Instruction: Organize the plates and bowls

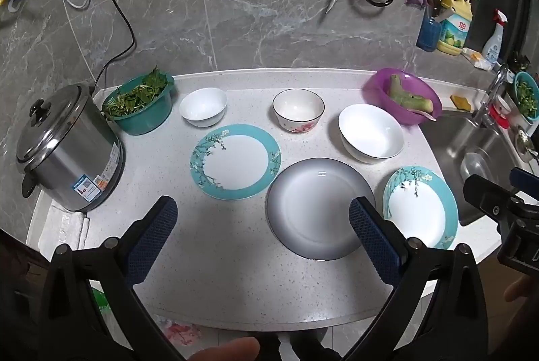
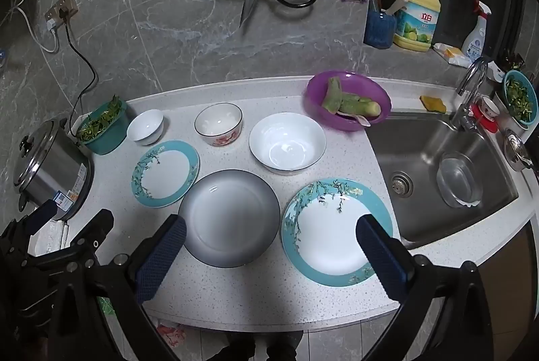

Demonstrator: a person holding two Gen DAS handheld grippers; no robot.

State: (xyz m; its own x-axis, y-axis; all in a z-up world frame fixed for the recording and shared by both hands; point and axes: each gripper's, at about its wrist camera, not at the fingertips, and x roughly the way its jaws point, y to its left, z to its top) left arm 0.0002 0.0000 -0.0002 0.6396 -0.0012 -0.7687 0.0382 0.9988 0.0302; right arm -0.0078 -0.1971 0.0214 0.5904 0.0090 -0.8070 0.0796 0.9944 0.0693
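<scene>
Both the left gripper (image 1: 261, 212) and right gripper (image 2: 271, 231) were held wide, gripping nothing. On the countertop (image 2: 256, 293), the grey plate (image 2: 229, 223) was partly hidden by a right finger (image 2: 161, 256). The right teal plate (image 1: 421, 209) was overlapped by the left gripper's finger (image 1: 377, 243). Three bowls (image 2: 286, 142) were seen behind the plates.

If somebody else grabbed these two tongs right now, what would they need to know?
Left tongs: open, empty, above the counter.
Right tongs: open, empty, above the counter.
Plates, front: teal plate at left, grey plate in the middle, teal plate by the sink.
Bowls, behind: small white bowl, flowered bowl, large white bowl.
Done: nothing stacked.
Left: stack the plates, nest the bowls.
</scene>
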